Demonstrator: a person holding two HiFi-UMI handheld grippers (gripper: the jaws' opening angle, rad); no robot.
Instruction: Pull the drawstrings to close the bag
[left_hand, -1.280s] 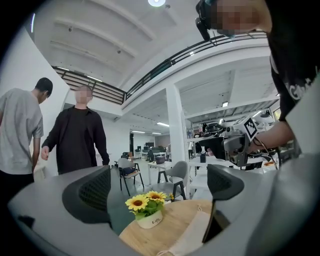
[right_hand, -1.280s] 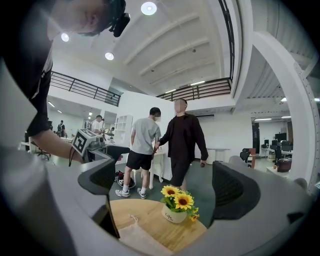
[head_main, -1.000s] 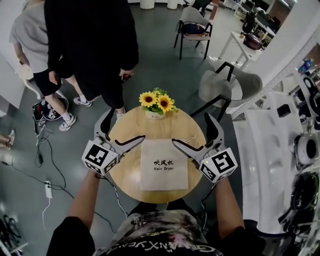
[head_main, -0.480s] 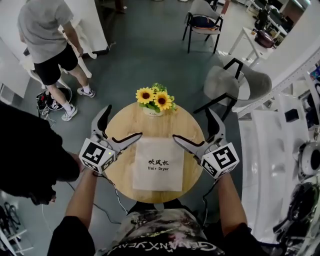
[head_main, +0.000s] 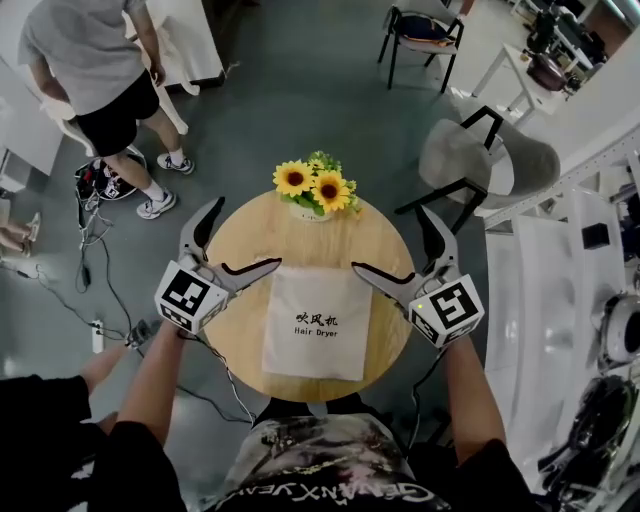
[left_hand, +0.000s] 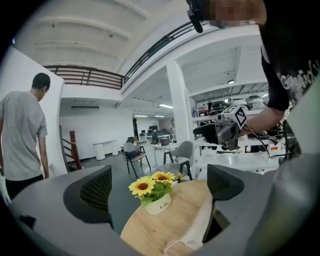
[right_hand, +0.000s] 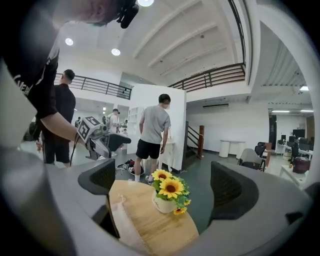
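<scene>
A cream drawstring bag (head_main: 320, 320) printed "Hair Dryer" lies flat on the round wooden table (head_main: 330, 245), its mouth toward the far side. My left gripper (head_main: 248, 232) hovers open at the bag's upper left corner, and my right gripper (head_main: 388, 238) hovers open at the upper right corner. Neither holds anything. In the left gripper view the bag's (left_hand: 197, 232) corner and a loop of drawstring (left_hand: 172, 245) lie below the open left gripper (left_hand: 160, 187). In the right gripper view the bag's (right_hand: 122, 220) edge lies under the inner jaw of the right gripper (right_hand: 165, 185).
A small white pot of sunflowers (head_main: 315, 190) stands at the table's far edge, between the two grippers. A grey chair (head_main: 480, 160) is to the right behind the table. A person in a grey shirt (head_main: 90, 60) stands far left. Cables (head_main: 95, 260) trail on the floor.
Both grippers stay open at the bag's top corners, barely shifted. The person in black who stood behind the table has gone from there; a dark sleeve now shows at lower left.
</scene>
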